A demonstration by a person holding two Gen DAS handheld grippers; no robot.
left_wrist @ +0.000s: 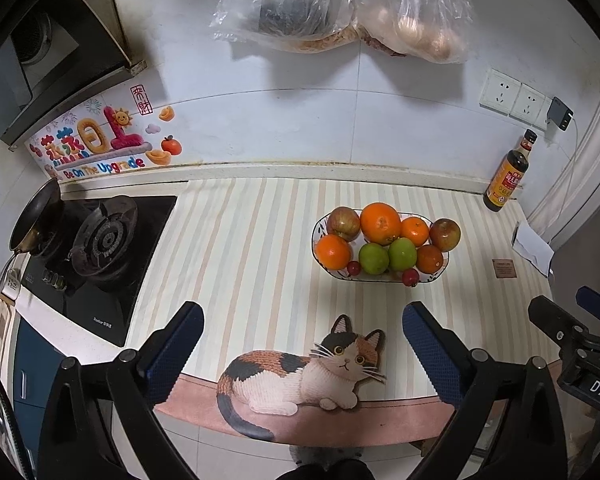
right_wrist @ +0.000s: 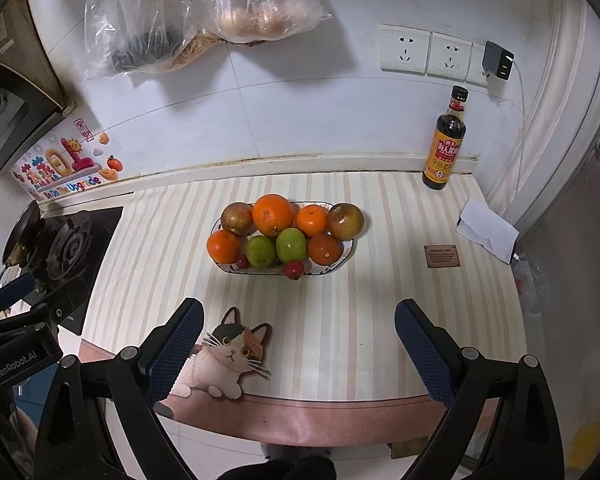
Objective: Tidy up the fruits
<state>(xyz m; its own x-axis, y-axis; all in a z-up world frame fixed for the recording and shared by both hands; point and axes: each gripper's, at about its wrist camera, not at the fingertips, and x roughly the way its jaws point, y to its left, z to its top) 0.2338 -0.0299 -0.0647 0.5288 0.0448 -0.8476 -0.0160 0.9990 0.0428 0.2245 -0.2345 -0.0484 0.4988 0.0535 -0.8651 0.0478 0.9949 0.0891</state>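
A white oval plate [left_wrist: 320,228] [right_wrist: 350,254] sits on the striped mat, piled with fruit: a large orange [left_wrist: 380,223] [right_wrist: 273,215], smaller oranges [left_wrist: 333,252] [right_wrist: 223,246], two green apples [left_wrist: 402,254] [right_wrist: 291,245], reddish apples [left_wrist: 445,234] [right_wrist: 345,221] and small red fruits [left_wrist: 410,277] [right_wrist: 294,269]. My left gripper [left_wrist: 303,312] is open and empty, held over the mat's front edge, short of the plate. My right gripper [right_wrist: 298,310] is open and empty, also short of the plate. The right gripper's body also shows in the left wrist view [left_wrist: 580,332].
A gas stove [left_wrist: 104,240] with a pan [left_wrist: 36,220] lies to the left. A dark sauce bottle [right_wrist: 446,140] stands at the back right by wall sockets [right_wrist: 428,50]. Plastic bags [right_wrist: 256,0] hang on the wall. White paper [right_wrist: 488,230] lies right. A cat picture [left_wrist: 300,368] marks the mat's front.
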